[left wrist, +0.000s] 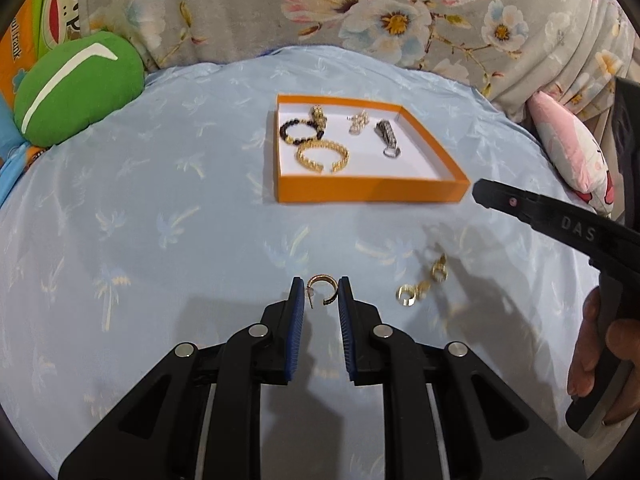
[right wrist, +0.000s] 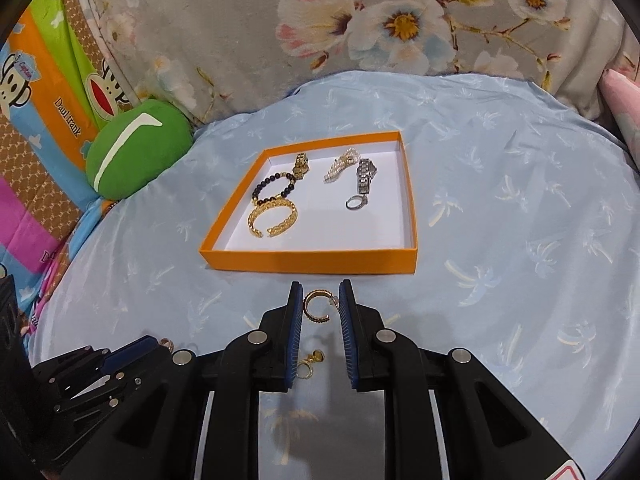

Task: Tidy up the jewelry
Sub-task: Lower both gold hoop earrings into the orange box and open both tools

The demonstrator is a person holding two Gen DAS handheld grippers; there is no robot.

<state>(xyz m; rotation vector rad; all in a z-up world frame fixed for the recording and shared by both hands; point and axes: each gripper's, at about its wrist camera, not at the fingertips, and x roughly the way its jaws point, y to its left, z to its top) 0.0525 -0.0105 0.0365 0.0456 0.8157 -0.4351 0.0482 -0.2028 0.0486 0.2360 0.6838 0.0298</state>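
Note:
An orange tray (left wrist: pixel 372 190) (right wrist: pixel 308 262) on the blue cloth holds a gold cuff bracelet (left wrist: pixel 322 156) (right wrist: pixel 273 216), a black bead bracelet (left wrist: pixel 301 131) (right wrist: pixel 275 188), a pearl piece (left wrist: pixel 358 121) (right wrist: pixel 340 166), a silver watch (left wrist: pixel 387 137) (right wrist: pixel 363 180) and a ring. My left gripper (left wrist: pixel 319 295) is shut on a gold hoop earring (left wrist: pixel 320 286), which spans the gap between the pads. My right gripper (right wrist: pixel 320 306) is shut on another gold hoop earring (right wrist: pixel 316 307), held above the cloth just short of the tray's near wall. Small gold earrings (left wrist: pixel 420 286) (right wrist: pixel 312 362) lie on the cloth.
A green cushion (left wrist: pixel 76 88) (right wrist: pixel 136 148) lies at the far left. A floral fabric (left wrist: pixel 360 12) rises behind the cloth. A pink pillow (left wrist: pixel 572 156) is at the right. The right gripper's body (left wrist: pixel 560 224) shows in the left wrist view.

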